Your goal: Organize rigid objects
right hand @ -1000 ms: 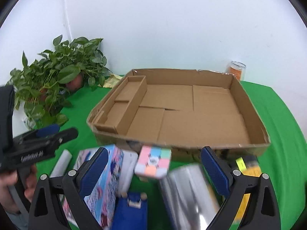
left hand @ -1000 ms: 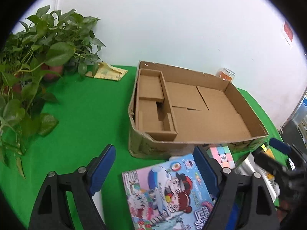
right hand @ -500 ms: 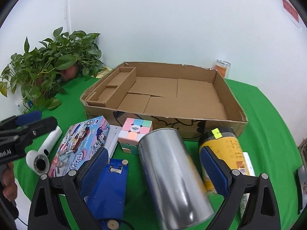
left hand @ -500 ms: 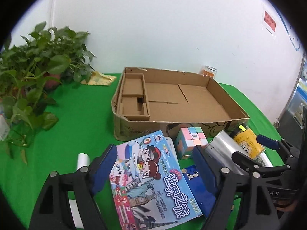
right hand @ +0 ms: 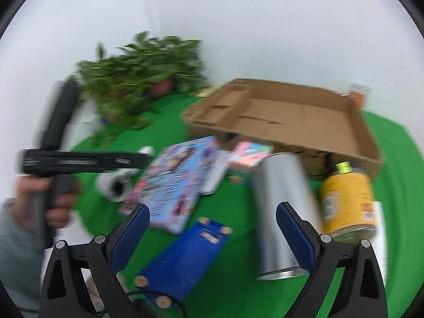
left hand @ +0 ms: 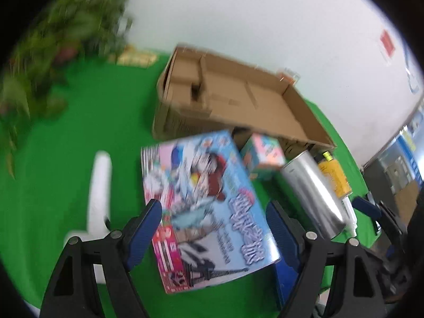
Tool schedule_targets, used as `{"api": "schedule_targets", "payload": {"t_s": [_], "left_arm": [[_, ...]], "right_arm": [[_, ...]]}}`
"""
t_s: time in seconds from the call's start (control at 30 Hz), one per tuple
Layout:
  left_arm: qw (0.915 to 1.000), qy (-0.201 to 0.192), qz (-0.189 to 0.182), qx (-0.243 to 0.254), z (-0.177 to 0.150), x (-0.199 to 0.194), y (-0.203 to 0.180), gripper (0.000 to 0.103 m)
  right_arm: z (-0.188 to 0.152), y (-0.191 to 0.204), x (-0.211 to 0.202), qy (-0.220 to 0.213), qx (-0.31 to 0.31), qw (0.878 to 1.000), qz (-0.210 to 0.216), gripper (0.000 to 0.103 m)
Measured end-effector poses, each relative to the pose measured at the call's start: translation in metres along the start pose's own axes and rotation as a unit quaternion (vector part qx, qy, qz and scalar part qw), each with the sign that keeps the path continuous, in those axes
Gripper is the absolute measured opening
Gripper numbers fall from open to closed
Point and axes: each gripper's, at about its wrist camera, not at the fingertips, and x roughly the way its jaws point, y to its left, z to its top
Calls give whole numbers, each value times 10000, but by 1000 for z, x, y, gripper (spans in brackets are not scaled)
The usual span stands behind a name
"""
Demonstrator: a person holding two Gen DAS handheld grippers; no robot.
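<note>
- While both views are smeared by motion blur, a flat, glossy cartoon-printed book (left hand: 201, 201) lies on the green cloth-covered table (left hand: 58, 159), just in front of a shallow brown corrugated cardboard box (left hand: 238, 100).
- Left gripper (left hand: 214, 232), black-framed with ribbed blue pads, hovers above the book's near end with its jaws wide apart and nothing pressed between them.
- Right gripper (right hand: 213, 234) likewise stands open above a flat blue rectangular block (right hand: 185, 254) with round wooden studs, gripping nothing.
- A smooth silver metal cylinder (right hand: 281, 212) lies on its side beside a yellow-labelled jar (right hand: 347, 201) with a bright yellow-green tab on its dark cap; both sit near the box's front wall.
- A pastel-coloured puzzle cube (left hand: 263, 155) rests between book and cylinder, close against the box; its faces are too blurred to read.
- A white tubular object (left hand: 99, 185) lies left of the book; what it is cannot be made out.
- The box holds small cardboard partitions at its left end.
- A leafy green potted plant (right hand: 137, 79) stands at the far left, heavily smeared.
- A person's hand (right hand: 39, 198), with a grey sleeve cut off at the frame edge, grasps the left gripper's black handle in the right wrist view.
</note>
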Motion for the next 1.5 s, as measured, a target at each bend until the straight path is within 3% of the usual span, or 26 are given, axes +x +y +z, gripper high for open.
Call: {"api": "schedule_targets", "payload": {"t_s": [0.1, 0.23, 0.33, 0.47, 0.63, 0.73, 0.83, 1.07, 1.3, 1.33, 1.4, 1.5], "left_arm": [[9984, 366, -198, -388, -5, 20, 16, 81], [9971, 599, -198, -429, -3, 34, 22, 81], [9962, 743, -215, -396, 0, 44, 23, 81], [9959, 778, -177, -436, 5, 47, 26, 81], [9967, 668, -235, -394, 7, 32, 25, 81], [9964, 706, -284, -377, 6, 26, 25, 81], [9955, 802, -373, -348, 3, 24, 25, 81], [9931, 1104, -287, -289, 1, 46, 24, 81], [9913, 1271, 66, -329, 21, 61, 36, 81], [9888, 1438, 83, -402, 23, 69, 41, 83], [9854, 1594, -156, -573, 24, 78, 50, 87], [9841, 1690, -236, -493, 27, 85, 49, 89]], "right_arm": [[-2, 0, -1, 8, 85, 9987, 497, 96], [5, -6, -2, -26, 265, 9946, 1004, 96], [12, -6, -1, -287, 69, 9968, 742, 96], [31, -21, 11, -210, 90, 9990, 378, 93], [63, -12, -23, -510, -321, 9981, 86, 93], [69, -4, -41, -443, -315, 9984, 148, 93], [63, 6, -48, -71, -183, 9990, 402, 93], [45, 24, 26, 1004, 209, 9921, 721, 93], [39, 44, 114, 1527, 315, 9854, 680, 92], [40, 47, 122, 1566, 248, 9854, 620, 91], [41, 51, 137, 1678, 153, 9843, 519, 88], [38, 52, 158, 1802, 190, 9828, 358, 85]]}}
